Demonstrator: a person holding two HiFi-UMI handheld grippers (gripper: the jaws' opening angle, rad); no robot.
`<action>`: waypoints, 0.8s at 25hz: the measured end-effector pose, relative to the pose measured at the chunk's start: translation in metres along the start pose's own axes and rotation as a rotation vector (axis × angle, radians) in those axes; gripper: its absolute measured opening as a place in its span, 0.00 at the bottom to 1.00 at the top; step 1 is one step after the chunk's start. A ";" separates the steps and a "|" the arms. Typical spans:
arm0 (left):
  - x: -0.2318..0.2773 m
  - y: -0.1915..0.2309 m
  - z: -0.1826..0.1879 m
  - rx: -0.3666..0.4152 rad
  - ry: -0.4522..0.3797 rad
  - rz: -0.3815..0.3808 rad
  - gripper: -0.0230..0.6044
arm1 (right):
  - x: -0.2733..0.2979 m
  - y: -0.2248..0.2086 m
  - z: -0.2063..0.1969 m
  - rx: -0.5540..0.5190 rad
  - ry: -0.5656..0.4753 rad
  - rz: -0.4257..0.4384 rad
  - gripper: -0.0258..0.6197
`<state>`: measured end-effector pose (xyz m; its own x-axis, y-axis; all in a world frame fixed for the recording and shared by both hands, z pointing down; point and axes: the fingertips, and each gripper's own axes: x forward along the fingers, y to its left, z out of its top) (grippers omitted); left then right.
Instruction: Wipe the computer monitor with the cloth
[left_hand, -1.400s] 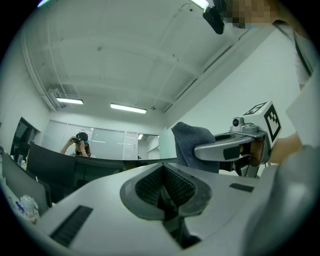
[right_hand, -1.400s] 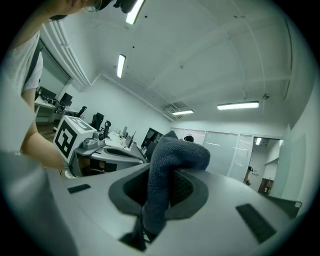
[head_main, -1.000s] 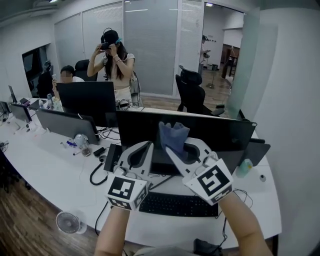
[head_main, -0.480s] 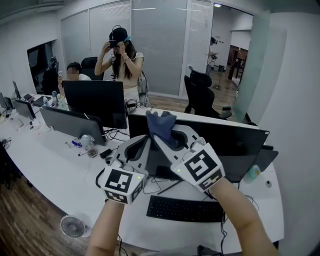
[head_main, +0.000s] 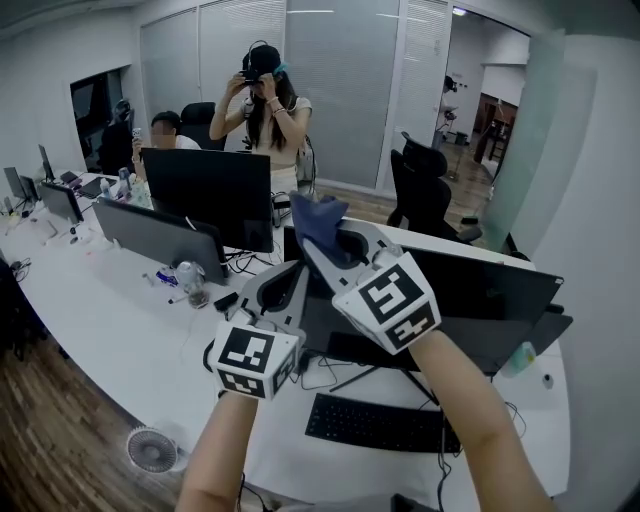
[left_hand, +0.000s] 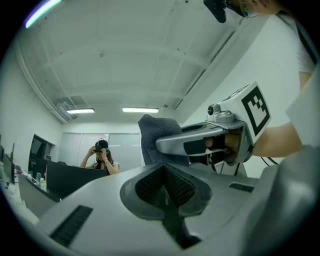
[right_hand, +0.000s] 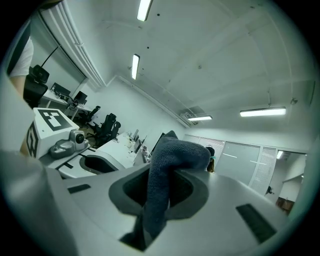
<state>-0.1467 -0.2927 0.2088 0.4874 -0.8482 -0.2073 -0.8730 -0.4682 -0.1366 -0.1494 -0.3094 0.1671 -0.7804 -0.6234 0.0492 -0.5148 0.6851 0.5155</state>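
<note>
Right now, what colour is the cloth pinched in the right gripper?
The cloth is a plain dark blue-grey, clearest in the right gripper view.

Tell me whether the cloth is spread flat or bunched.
Bunched: the cloth sits crumpled, pinched between the right gripper's jaws, not spread flat.

One cloth (head_main: 315, 222), one keyboard (head_main: 380, 425), one floor fan (head_main: 150, 450), two people (head_main: 268, 100) (head_main: 165, 128), two grippers (head_main: 288, 274) (head_main: 318, 246).

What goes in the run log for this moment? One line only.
left hand-held gripper: shut, empty | right hand-held gripper: shut on cloth | monitor: contact unclear
</note>
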 end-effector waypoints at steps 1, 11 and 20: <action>0.001 0.003 -0.001 0.000 0.003 0.004 0.05 | 0.006 -0.002 -0.002 -0.001 0.006 0.000 0.13; 0.007 0.025 -0.010 -0.017 0.024 0.011 0.05 | 0.050 -0.016 -0.018 -0.014 0.081 0.034 0.13; 0.009 0.030 -0.018 -0.023 0.041 0.001 0.05 | 0.073 -0.025 -0.039 -0.001 0.172 0.017 0.13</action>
<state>-0.1689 -0.3190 0.2204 0.4859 -0.8579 -0.1671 -0.8738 -0.4727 -0.1138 -0.1792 -0.3866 0.1907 -0.7167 -0.6670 0.2037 -0.5015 0.6959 0.5141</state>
